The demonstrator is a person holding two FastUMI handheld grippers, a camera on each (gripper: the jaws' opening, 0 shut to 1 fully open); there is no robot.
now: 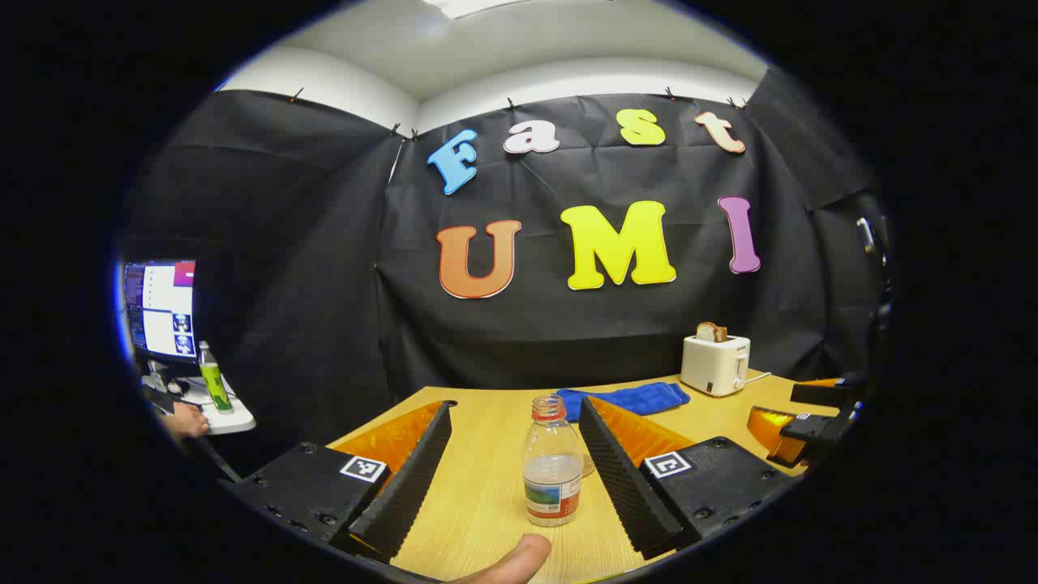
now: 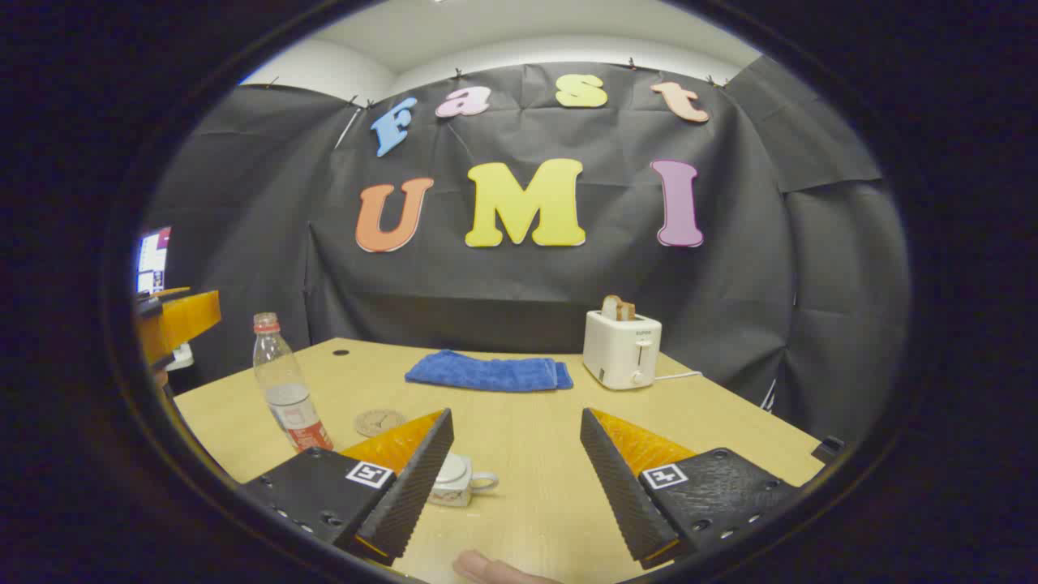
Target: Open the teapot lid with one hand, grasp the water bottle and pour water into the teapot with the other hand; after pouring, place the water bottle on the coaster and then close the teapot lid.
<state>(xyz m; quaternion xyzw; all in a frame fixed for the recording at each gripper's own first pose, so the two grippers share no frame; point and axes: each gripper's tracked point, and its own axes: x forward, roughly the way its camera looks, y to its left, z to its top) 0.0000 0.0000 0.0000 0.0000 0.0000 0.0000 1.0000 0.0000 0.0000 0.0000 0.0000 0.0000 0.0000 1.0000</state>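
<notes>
Black cloth wall [image 2: 519, 276], white ceiling [image 1: 519, 49], wood table [image 2: 527, 438], monitor [image 1: 160, 308] at left.

In the left gripper view, the water bottle [image 1: 551, 462] stands upright on the surface [image 1: 486, 487], between the fingers of the left hand-held gripper [image 1: 519, 470], with the coaster [image 1: 587, 465] just behind it to the right. Farther back lies a folded towel [image 1: 624, 399], and the toaster [image 1: 715, 363] stands to its right. In the right gripper view, the teapot [image 2: 458, 480] sits near the front, with the bottle well to its left.
</notes>
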